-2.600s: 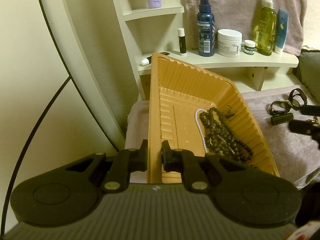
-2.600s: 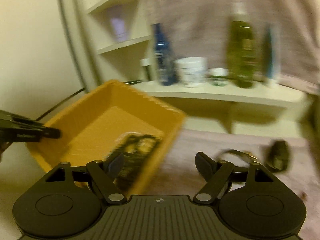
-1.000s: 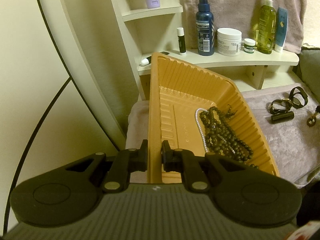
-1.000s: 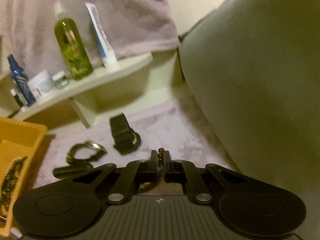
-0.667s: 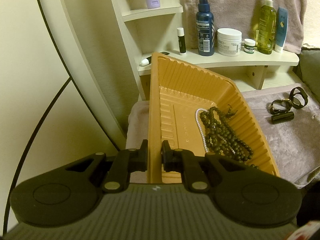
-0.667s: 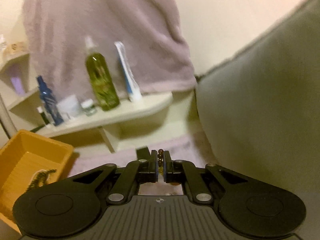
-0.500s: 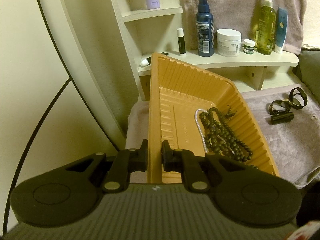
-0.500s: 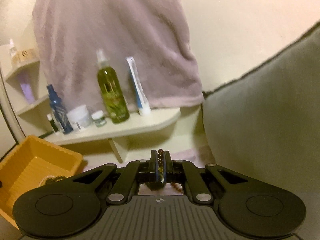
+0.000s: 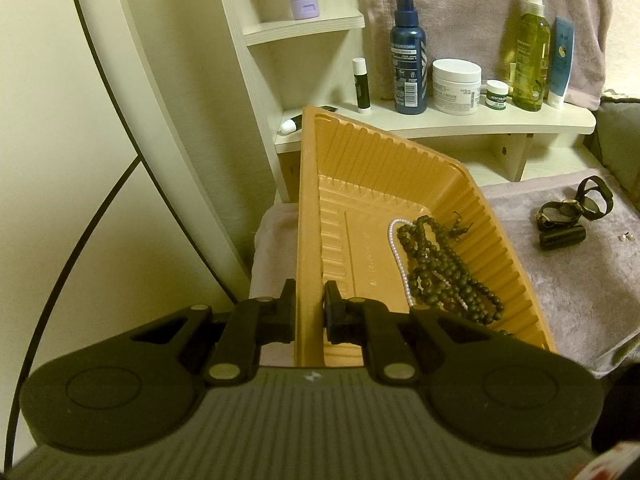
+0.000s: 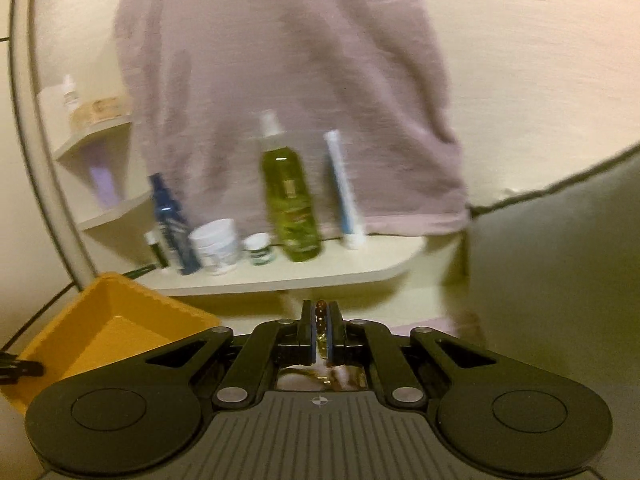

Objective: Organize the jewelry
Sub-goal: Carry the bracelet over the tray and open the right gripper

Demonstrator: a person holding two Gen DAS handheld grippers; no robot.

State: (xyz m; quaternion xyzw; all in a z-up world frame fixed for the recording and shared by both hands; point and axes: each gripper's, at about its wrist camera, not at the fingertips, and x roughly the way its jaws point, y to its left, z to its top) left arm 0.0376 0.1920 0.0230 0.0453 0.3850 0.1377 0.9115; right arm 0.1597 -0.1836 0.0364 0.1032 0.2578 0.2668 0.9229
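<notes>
On the shelf [image 9: 440, 126], a white cream jar [image 9: 456, 86] stands between a blue spray bottle [image 9: 408, 68] and what looks like an oil bottle [image 9: 528, 52].

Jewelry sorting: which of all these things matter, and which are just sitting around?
Matter:
- tray
- bead necklace
- pearl strand
- watches
- amber beads in right gripper
- left gripper on the tray wall

Sitting around:
- blue bottle
- cream jar
- green bottle
- towel

left gripper [image 9: 309, 306] fingers clamped – tilted downward, right gripper [image 10: 320, 322] fingers pinched together
</notes>
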